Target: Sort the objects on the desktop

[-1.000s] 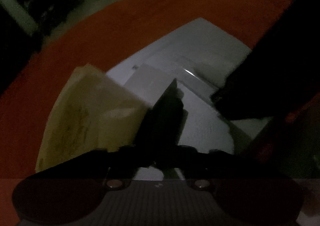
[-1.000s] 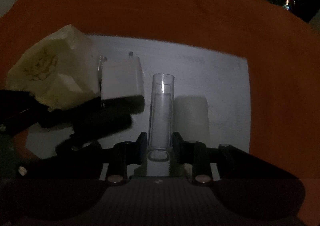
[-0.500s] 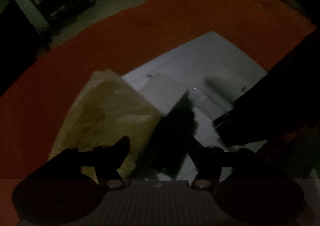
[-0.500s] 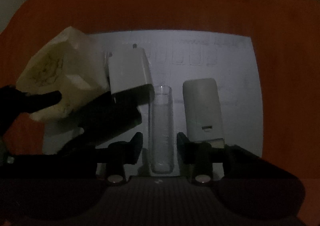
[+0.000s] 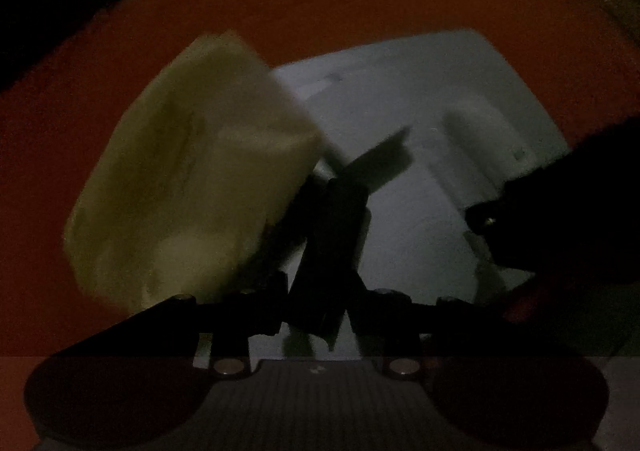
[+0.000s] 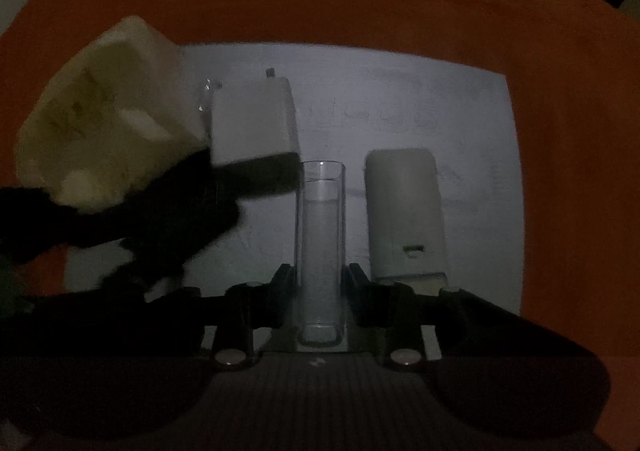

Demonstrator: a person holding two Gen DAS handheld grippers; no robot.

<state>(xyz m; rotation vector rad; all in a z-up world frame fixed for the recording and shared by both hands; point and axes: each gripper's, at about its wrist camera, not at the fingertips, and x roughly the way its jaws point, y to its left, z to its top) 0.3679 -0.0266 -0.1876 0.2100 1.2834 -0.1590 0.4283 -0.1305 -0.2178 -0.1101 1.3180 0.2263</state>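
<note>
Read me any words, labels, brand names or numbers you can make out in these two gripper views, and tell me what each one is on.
No text can be read.
White sheet: faint printed lines and outlines, too dim and blurred to read.
Yellowish packet: dark smudged markings, not legible.
White rounded device: a small dark slot, no readable label.
White charger block and clear tube: no markings visible.

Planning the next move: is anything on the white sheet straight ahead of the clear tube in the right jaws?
Nothing visible. The clear tube faces bare white sheet, between the charger on its left and the white case on its right.
</note>
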